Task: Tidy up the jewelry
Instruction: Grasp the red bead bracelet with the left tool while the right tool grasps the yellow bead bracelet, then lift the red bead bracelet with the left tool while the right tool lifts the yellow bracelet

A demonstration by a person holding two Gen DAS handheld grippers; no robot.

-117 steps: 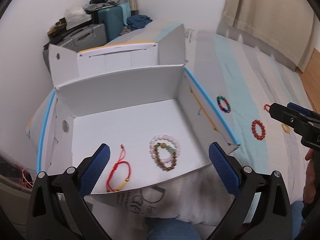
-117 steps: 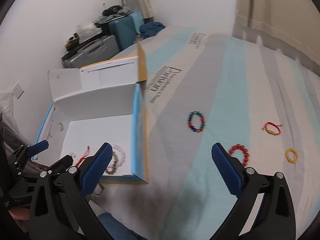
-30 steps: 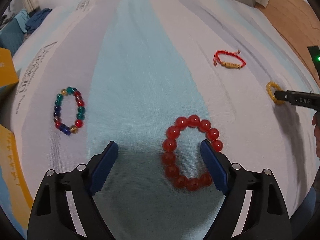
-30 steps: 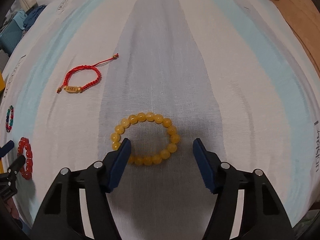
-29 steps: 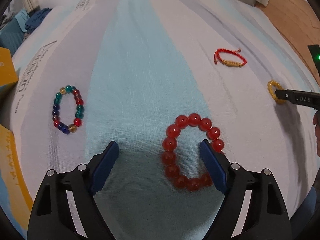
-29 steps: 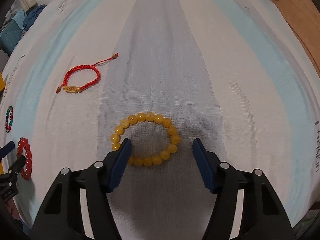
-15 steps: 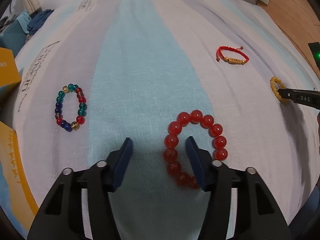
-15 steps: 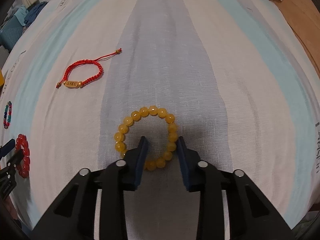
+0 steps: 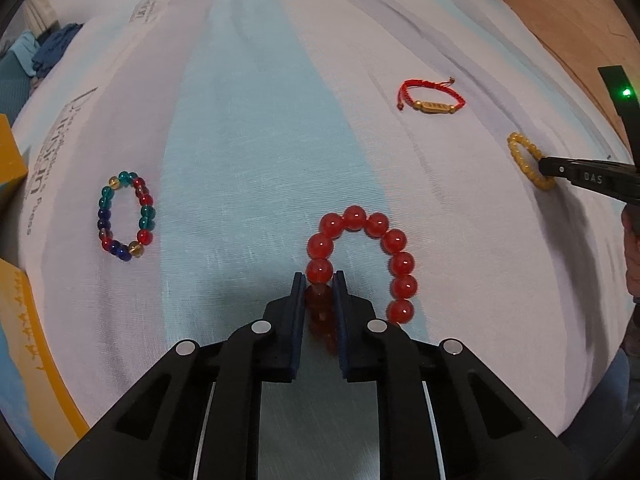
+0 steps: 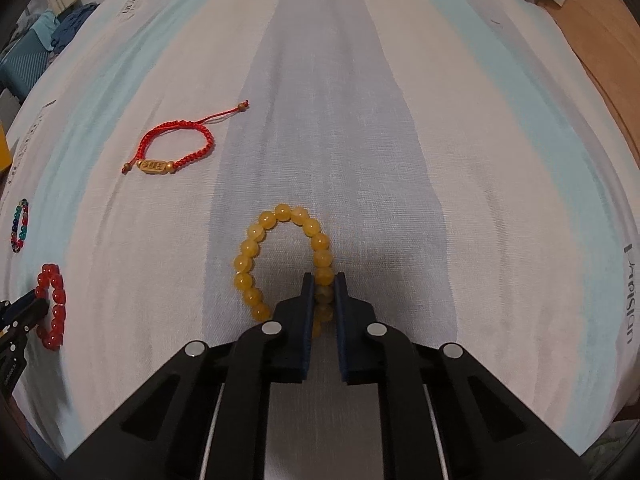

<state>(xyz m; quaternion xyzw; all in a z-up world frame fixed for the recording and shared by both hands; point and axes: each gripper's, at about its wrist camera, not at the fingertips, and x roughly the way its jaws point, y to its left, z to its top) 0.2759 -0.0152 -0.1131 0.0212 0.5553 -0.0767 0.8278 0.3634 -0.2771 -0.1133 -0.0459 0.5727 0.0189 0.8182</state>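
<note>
My left gripper (image 9: 319,280) is shut on the near-left beads of a red bead bracelet (image 9: 384,236) that lies on the striped bedsheet. My right gripper (image 10: 323,280) is shut on the near-right beads of a yellow bead bracelet (image 10: 256,240) on the same sheet. The right gripper also shows in the left wrist view (image 9: 544,167), and the left one at the left edge of the right wrist view (image 10: 28,308). A multicolour bead bracelet (image 9: 124,216) and a red cord bracelet with a gold charm (image 9: 432,98) lie loose on the sheet.
The yellow-edged cardboard box (image 9: 16,304) shows at the left edge of the left wrist view. The wooden floor (image 9: 572,20) lies past the bed's right side. Suitcases and clothes (image 10: 28,56) are far left.
Both grippers have closed from wide open: the left onto the red bead bracelet, the right onto the yellow one. Both bracelets are pinched into narrower loops.
</note>
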